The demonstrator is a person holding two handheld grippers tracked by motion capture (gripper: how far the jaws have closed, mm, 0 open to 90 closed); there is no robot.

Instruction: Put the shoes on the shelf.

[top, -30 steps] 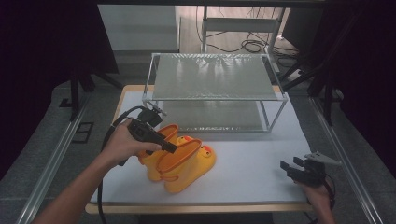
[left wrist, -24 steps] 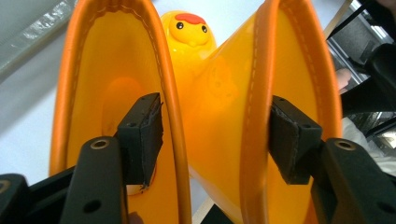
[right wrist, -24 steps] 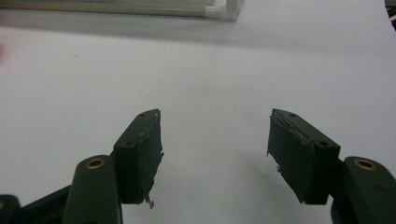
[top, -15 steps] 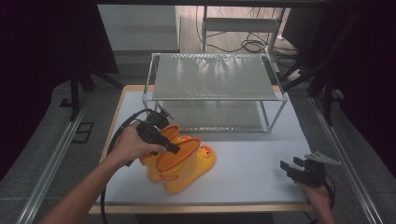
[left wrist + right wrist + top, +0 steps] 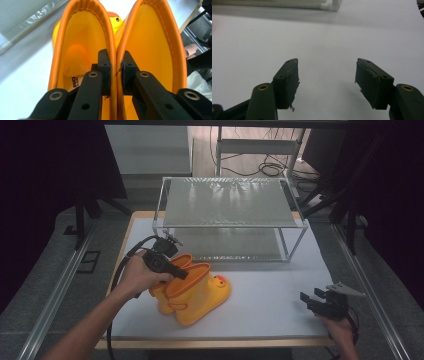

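two yellow boots (image 5: 192,290) stand side by side on the white table (image 5: 270,305), near the front and a bit to the left. the tops of the boots have orange rims. one boot has a little duck face (image 5: 218,281) on its toe, with an orange beak.

the left gripper (image 5: 167,265) is at the tops of the boots. a hand (image 5: 137,277) holds it from the left, and a black cable (image 5: 117,285) hangs down from it. in the left gripper view, one jaw is inside one boot and the other jaw is inside the other boot. the two boot walls that touch each other are squeezed between the pads (image 5: 103,70). the jaws have just been closing, and now they pinch both boots (image 5: 115,50) together. the duck face (image 5: 115,21) peeks out past the rims.

the right gripper (image 5: 320,302) is low at the right front of the table, well apart from the boots. in the right gripper view its jaws stand wide apart with just the white table (image 5: 324,37) between them. it holds nothing.

behind the boots stands a rack (image 5: 230,215) with a shiny top shelf and thin metal legs. it is near the boots but does not touch them.
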